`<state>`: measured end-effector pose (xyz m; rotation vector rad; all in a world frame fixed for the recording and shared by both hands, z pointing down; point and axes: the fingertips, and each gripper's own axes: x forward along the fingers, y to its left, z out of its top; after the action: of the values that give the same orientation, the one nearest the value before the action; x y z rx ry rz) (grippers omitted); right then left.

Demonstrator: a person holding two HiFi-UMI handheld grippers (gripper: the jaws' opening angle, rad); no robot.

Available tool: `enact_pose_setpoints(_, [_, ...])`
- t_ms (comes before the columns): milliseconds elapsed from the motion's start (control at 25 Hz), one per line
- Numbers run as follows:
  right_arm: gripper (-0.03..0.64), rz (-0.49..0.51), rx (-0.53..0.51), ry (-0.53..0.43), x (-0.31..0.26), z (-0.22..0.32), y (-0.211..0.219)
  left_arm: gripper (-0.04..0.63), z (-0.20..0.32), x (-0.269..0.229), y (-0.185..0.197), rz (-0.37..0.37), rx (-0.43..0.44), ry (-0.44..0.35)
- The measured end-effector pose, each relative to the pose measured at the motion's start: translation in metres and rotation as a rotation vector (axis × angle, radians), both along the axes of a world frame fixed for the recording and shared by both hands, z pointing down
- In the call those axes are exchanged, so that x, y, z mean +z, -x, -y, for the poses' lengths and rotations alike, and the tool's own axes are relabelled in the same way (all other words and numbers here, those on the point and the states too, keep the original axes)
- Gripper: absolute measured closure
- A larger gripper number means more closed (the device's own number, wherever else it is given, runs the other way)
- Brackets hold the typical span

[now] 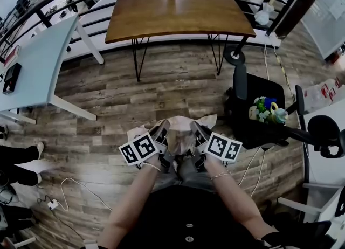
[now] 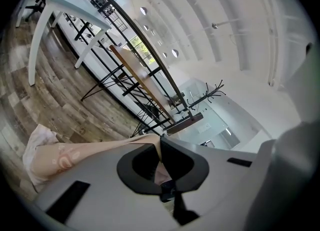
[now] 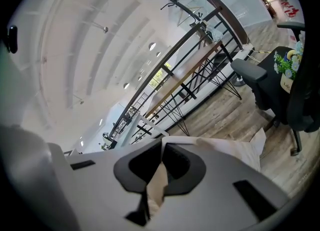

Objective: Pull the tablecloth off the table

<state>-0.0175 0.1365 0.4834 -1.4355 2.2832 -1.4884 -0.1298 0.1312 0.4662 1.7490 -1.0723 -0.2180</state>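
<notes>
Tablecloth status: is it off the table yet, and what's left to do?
Done: the wooden table top is bare, so the tablecloth looks fully pulled off. In hand: the left gripper and right gripper are each shut on a fold of it, bunched close to the person, well away from the table. Left: probably nothing but putting the cloth down.

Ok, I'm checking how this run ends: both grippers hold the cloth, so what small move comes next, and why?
Probably lower the bunched cloth and only then open the jaws. The wooden table is already bare, and the left gripper and right gripper are both shut on the cloth, close to the person's body.
</notes>
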Motion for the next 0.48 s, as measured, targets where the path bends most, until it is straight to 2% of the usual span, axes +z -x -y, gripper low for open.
enact_pose_setpoints(480, [0.589, -0.006, 0.0, -0.008, -0.001, -0.0004, -0.0014, 0.58, -0.002, -0.0005, -0.0017, 0.012, 0.013, -0.004])
